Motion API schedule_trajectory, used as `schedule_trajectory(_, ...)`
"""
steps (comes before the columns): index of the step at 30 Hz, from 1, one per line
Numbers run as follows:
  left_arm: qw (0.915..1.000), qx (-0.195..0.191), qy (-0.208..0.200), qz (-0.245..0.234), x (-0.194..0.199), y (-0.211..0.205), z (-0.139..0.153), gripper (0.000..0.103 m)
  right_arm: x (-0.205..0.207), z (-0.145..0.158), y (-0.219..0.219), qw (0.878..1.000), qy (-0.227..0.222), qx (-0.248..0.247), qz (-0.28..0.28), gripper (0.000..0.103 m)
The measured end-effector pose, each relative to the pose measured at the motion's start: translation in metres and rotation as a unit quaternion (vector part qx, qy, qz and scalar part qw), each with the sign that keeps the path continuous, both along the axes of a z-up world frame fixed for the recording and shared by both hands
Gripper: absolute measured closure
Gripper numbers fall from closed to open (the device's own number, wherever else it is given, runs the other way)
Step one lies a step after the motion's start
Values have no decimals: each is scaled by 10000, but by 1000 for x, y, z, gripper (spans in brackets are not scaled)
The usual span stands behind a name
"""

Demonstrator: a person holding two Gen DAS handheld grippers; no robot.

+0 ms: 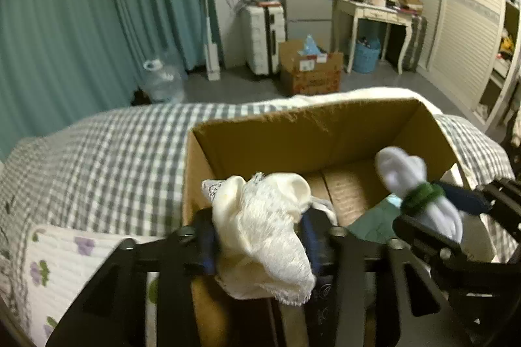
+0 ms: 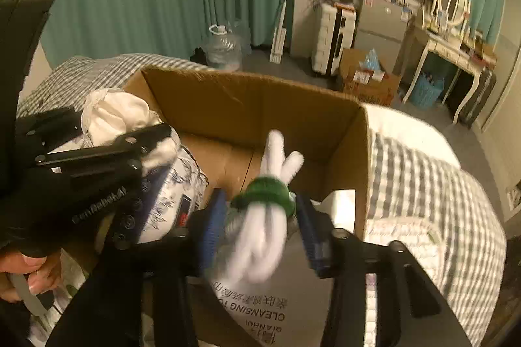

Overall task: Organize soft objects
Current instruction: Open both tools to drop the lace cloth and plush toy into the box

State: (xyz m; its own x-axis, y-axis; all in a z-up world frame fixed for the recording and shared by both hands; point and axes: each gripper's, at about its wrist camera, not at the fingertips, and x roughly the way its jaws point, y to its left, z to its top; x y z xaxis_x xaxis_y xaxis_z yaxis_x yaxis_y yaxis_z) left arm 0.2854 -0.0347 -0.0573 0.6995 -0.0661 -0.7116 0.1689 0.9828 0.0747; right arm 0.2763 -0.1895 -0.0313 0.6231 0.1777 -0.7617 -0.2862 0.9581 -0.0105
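An open cardboard box [image 1: 293,132] stands on the checked bed; it also shows in the right wrist view [image 2: 247,99]. My left gripper [image 1: 260,236] is shut on a cream lace cloth [image 1: 267,233] and holds it over the box's near left rim; the cloth shows in the right wrist view [image 2: 117,116]. My right gripper [image 2: 260,226] is shut on a white sock bundle with a green band [image 2: 263,210], over the box's near side. The bundle shows in the left wrist view [image 1: 413,184].
Inside the box lie a white wipes pack [image 2: 260,311], a patterned pack [image 2: 169,200] and a dark green item [image 1: 374,223]. A floral white quilt [image 1: 65,262] lies at the box's near left. Beyond the bed are a water jug [image 1: 162,80], suitcase [image 1: 263,37] and floor box [image 1: 312,70].
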Motion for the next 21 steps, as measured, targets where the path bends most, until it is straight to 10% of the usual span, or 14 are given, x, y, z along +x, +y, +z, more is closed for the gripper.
schedule_trajectory(5, 9996, 85, -277, 51, -10, 2, 18, 31, -16, 23, 1, 9995, -311, -64, -97, 39)
schedule_trajectory(14, 9947, -258, -983, 164, -48, 29, 75, 19, -58, 82, -27, 9944, -926, 315, -409, 37)
schedule_trajectory(21, 9899, -720, -1203, 233, -90, 49, 117, 18, -115, 135, -38, 9838, -1684, 418, -448, 12)
